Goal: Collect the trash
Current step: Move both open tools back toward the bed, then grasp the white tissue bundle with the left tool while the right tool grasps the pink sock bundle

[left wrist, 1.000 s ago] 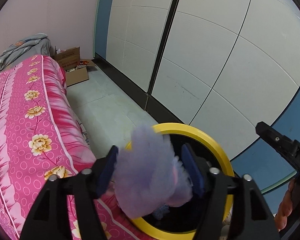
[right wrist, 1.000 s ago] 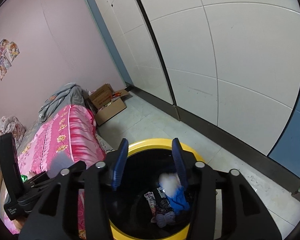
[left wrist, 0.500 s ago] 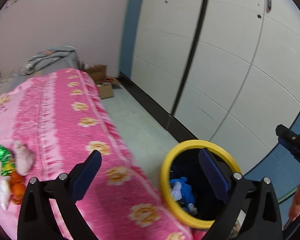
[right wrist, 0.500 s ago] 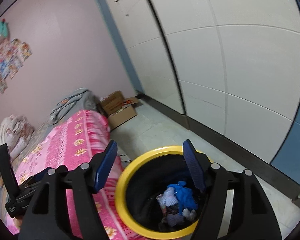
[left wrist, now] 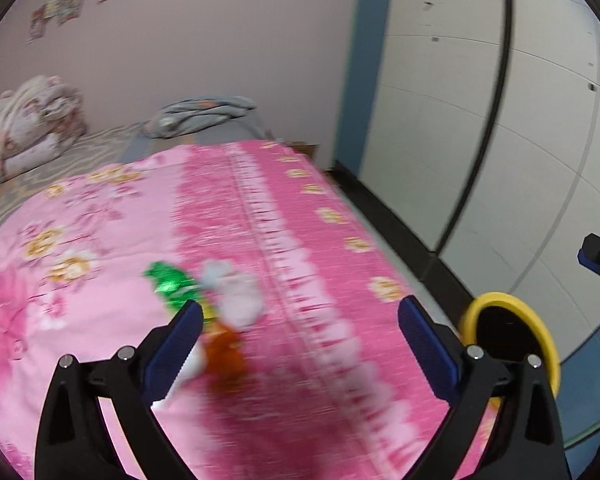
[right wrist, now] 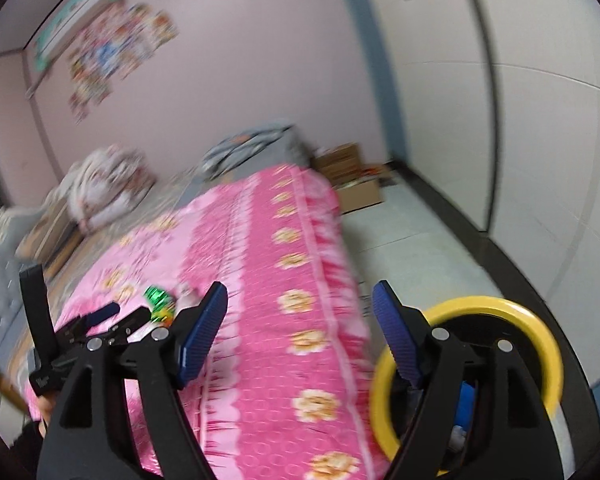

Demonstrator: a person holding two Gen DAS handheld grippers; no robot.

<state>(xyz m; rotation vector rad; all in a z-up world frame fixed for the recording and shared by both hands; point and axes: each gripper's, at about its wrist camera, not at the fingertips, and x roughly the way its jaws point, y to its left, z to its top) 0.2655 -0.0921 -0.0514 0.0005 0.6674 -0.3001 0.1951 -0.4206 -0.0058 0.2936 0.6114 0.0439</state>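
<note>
Both hand-held grippers empty: left hand-held gripper (left wrist: 300, 332) gaping wide, right hand-held gripper (right wrist: 300, 320) opening. Wrappers (left wrist: 204, 300) are lying mid-bed (left wrist: 320, 240); yellow-rimmed bin (right wrist: 540, 344) beside bed's edge. Next: reaching, pinching.

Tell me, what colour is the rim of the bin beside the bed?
Yellow. The bin's rim shows best in the right wrist view.

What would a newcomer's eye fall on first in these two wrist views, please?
The bright pink floral bedspread fills the middle of both views. On it, near the left claw, which is open and empty, lies a small cluster of litter: a shiny green wrapper, a pale crumpled wad and an orange scrap. A yellow-rimmed bin stands on the floor beside the bed.
</note>
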